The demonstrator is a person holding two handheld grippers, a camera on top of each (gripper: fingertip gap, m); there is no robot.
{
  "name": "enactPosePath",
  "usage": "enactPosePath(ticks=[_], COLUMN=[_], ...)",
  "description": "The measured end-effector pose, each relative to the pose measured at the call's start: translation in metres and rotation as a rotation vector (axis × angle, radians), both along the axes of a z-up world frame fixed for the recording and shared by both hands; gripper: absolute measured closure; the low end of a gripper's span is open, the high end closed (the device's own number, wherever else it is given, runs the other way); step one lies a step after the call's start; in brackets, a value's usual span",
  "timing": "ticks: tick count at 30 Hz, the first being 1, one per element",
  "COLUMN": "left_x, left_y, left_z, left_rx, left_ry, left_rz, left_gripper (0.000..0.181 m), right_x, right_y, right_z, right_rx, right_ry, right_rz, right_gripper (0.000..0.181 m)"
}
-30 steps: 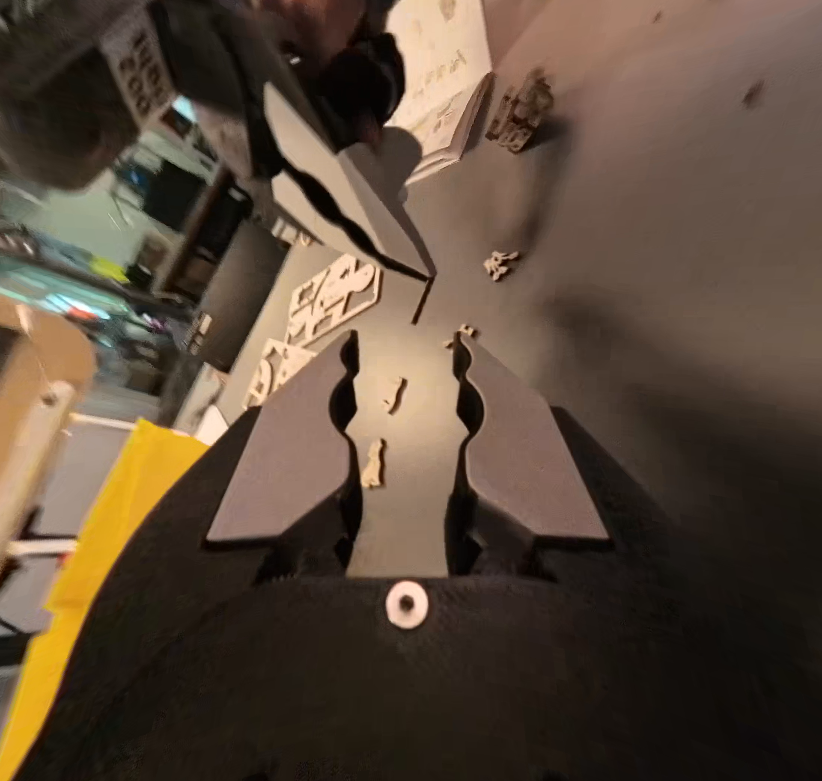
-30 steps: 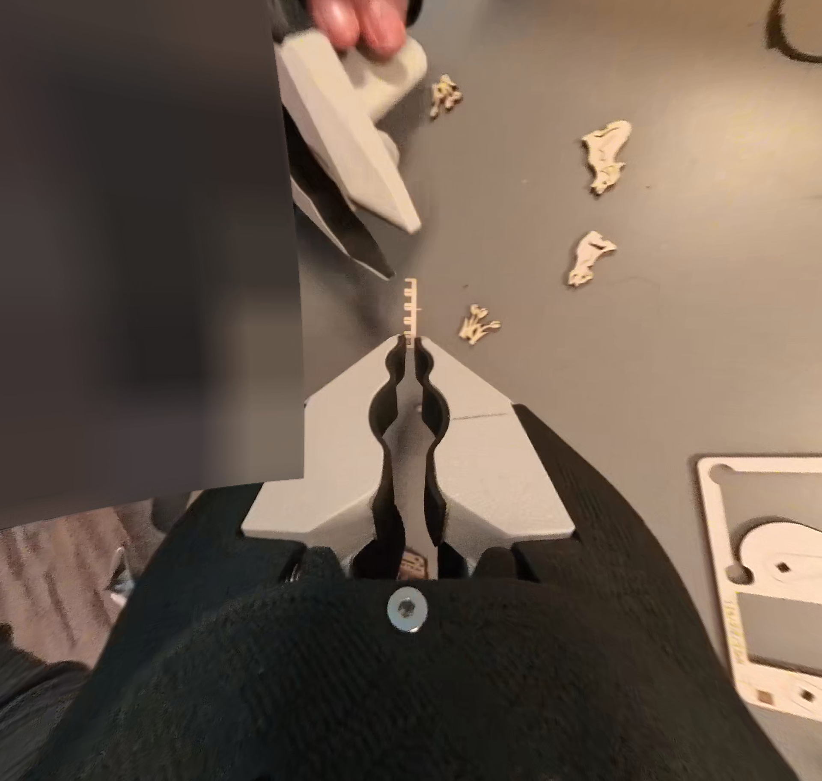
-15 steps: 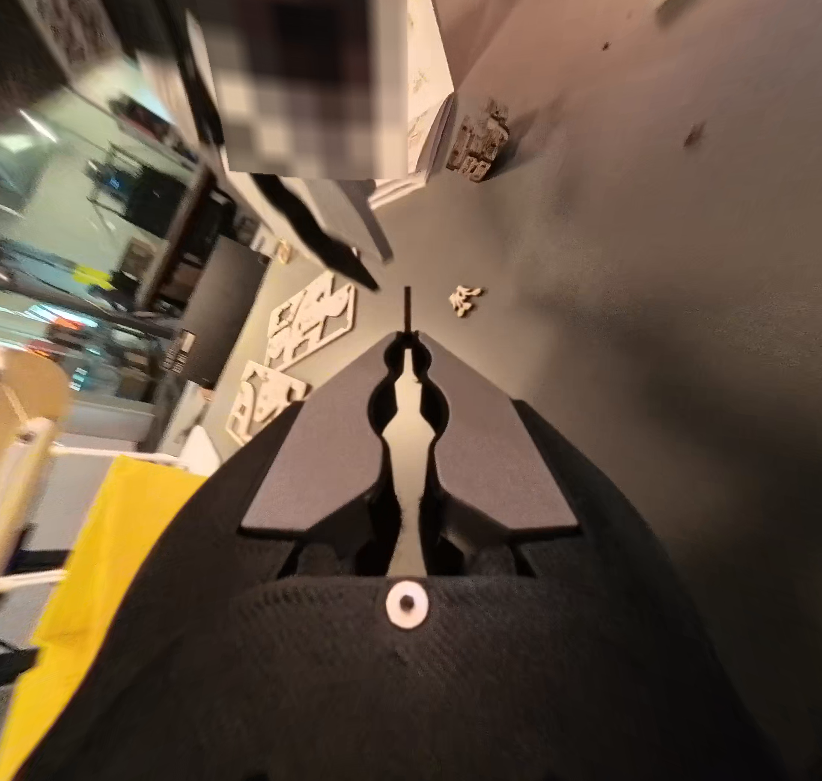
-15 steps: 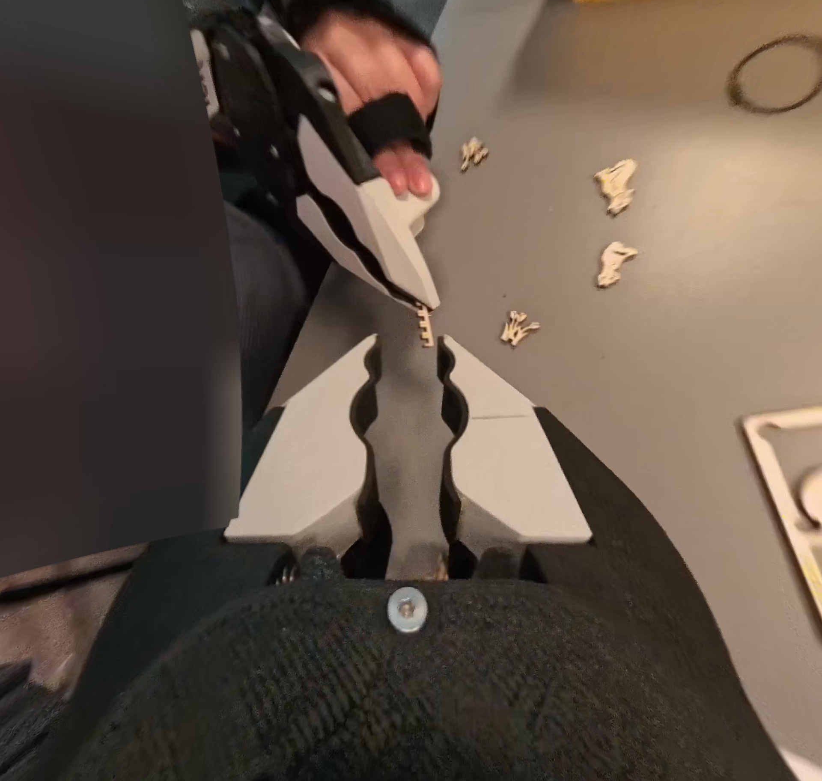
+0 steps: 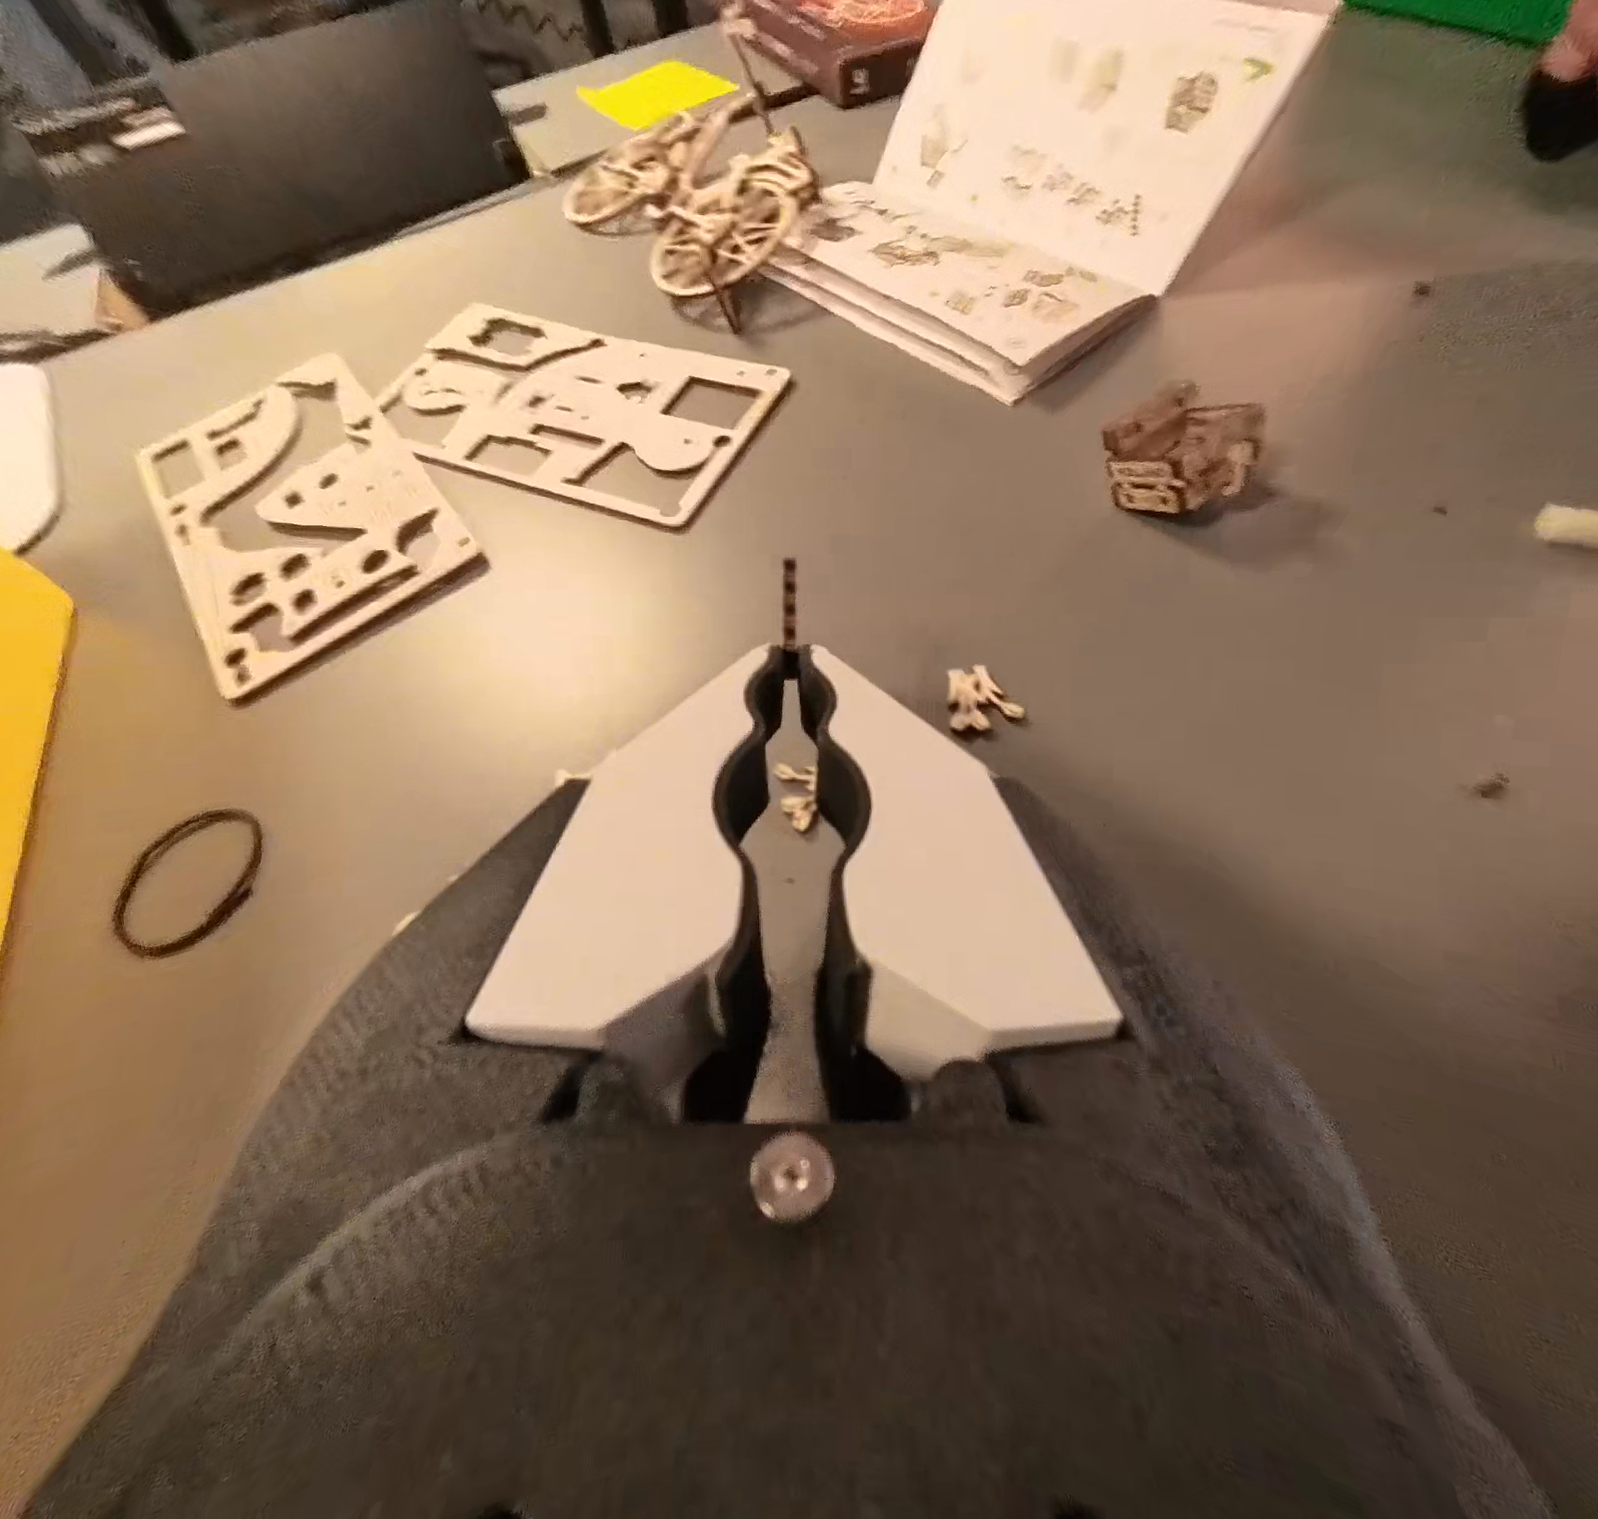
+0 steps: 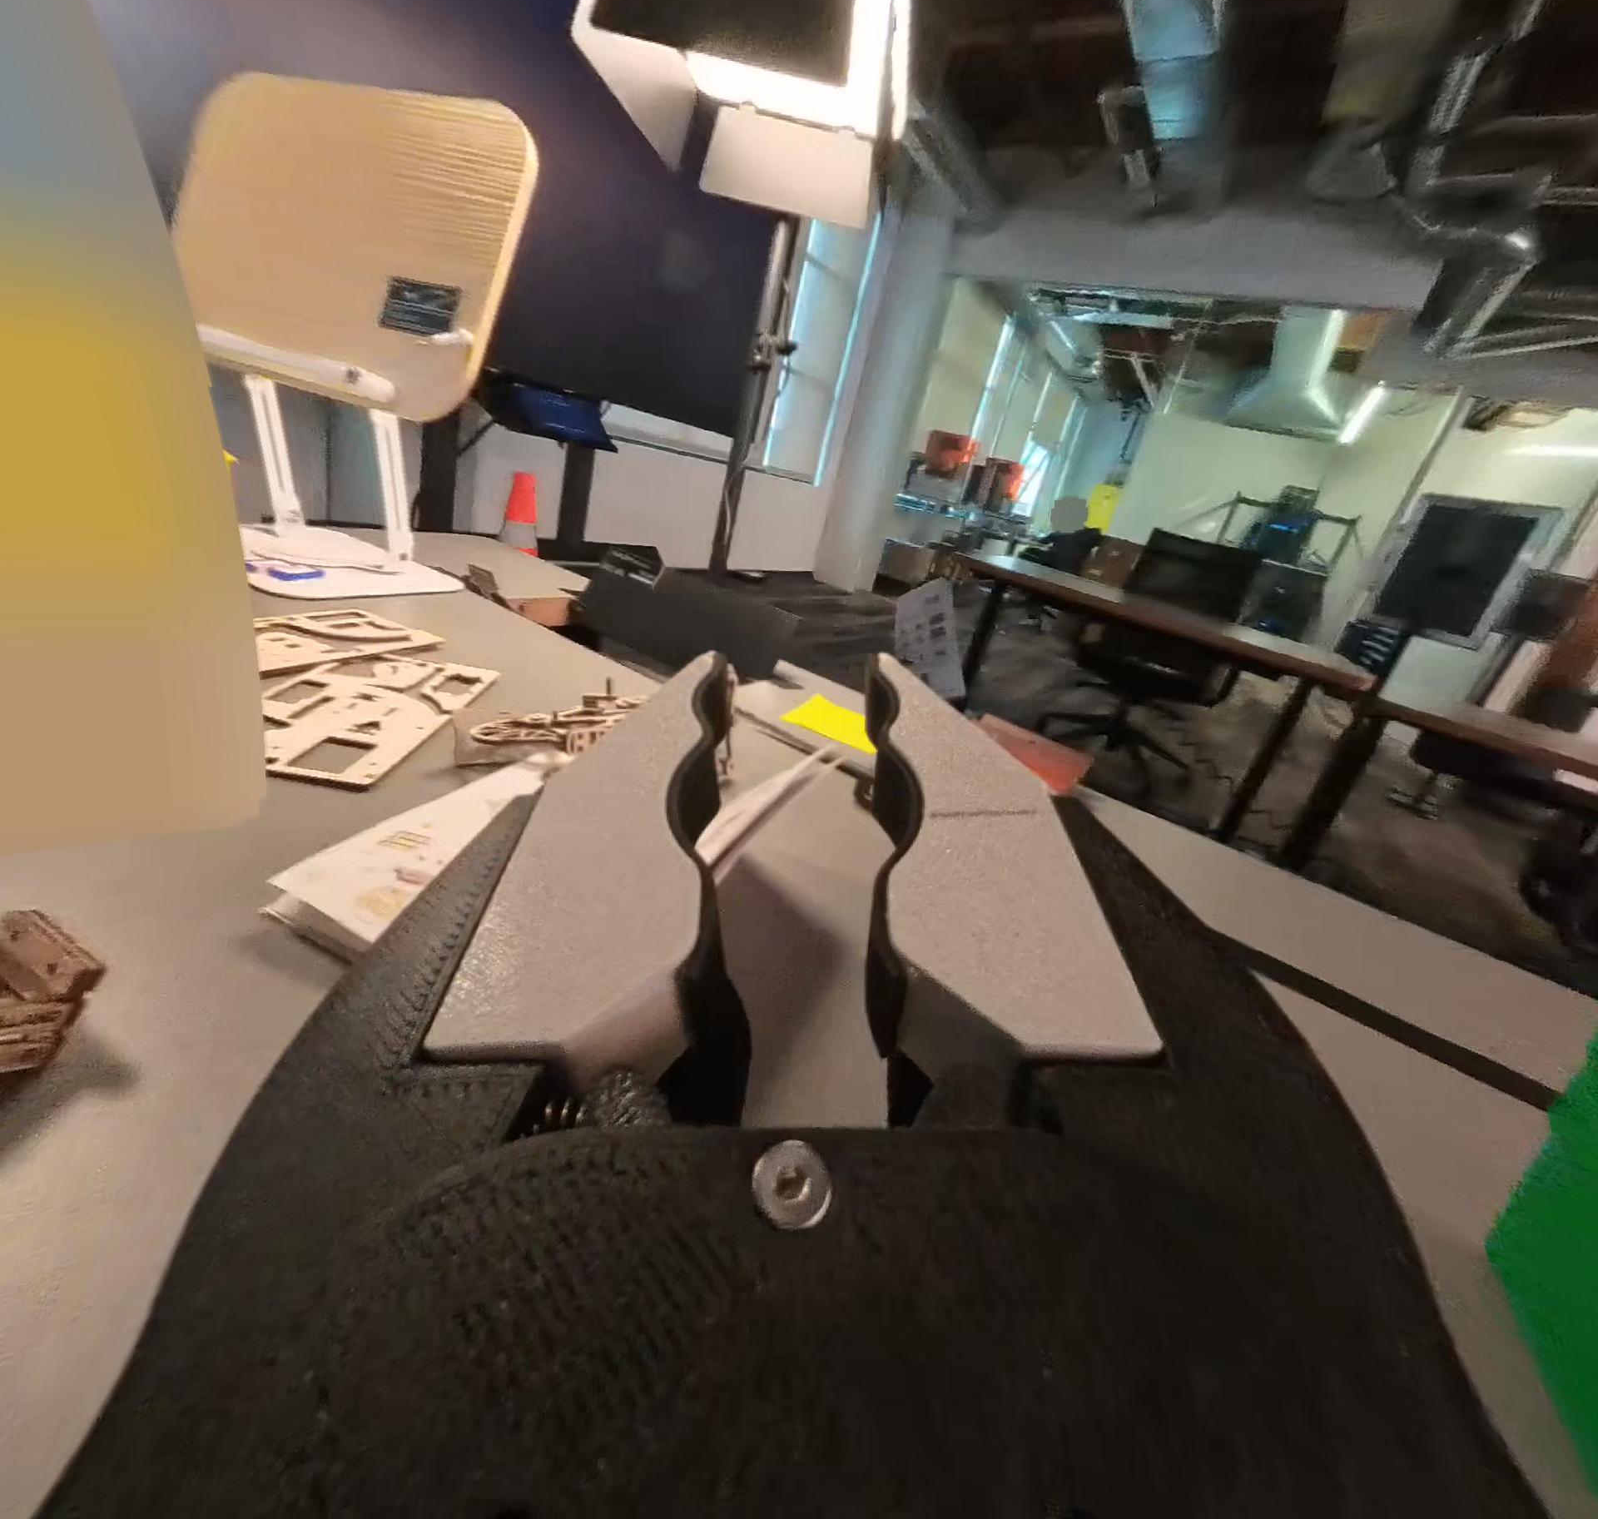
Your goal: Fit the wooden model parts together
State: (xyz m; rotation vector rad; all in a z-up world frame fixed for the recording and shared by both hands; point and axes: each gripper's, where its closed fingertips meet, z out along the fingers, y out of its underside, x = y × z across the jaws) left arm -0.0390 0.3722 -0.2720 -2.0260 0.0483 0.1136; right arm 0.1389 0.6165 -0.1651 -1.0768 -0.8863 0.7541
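Note:
My left gripper is shut on a thin notched wooden strip that sticks out edge-on past the fingertips, above the grey table. A small wooden part lies just right of the tips, and another small part shows between the fingers. A partly built brown wooden block sits at the right; it also shows in the right wrist view. My right gripper is open and empty, raised and pointing across the room.
Two punched-out wooden sheets lie at left. A finished wooden bicycle model and an open instruction booklet stand at the back. A rubber band and a yellow object are at left. A green object is at right. The gap from one gripper's tips to the other's is roughly 30 cm. The partly built brown wooden block sits 12 cm or so from the ends of my left fingers.
The wooden strip passed from my right gripper to my left, which shut on it. The right gripper opened, let go and swung up and away. The left view turned to face the table.

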Motion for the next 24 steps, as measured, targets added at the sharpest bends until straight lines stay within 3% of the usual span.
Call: enactPosePath(ticks=[4,7,12,24], left_x=[-0.013,-0.012,-0.013,-0.015], left_y=[0.007,0.010,0.012,0.013], left_z=[0.006,0.002,-0.006,0.003], left_rx=[0.044,0.011,-0.042,0.017], left_ry=[0.106,0.145,0.117,0.130], left_rz=[0.081,0.070,0.066,0.080], left_gripper=[0.180,0.180,0.180,0.180], right_x=[-0.013,-0.021,-0.023,-0.025], right_y=[0.002,0.002,-0.003,-0.004], right_z=[-0.019,-0.030,-0.029,-0.032], right_rx=[-0.023,-0.040,-0.045,-0.064], right_ry=[-0.067,-0.125,-0.114,-0.126], right_rz=[0.034,0.049,0.090,0.104], right_gripper=[0.154,0.156,0.158,0.161])
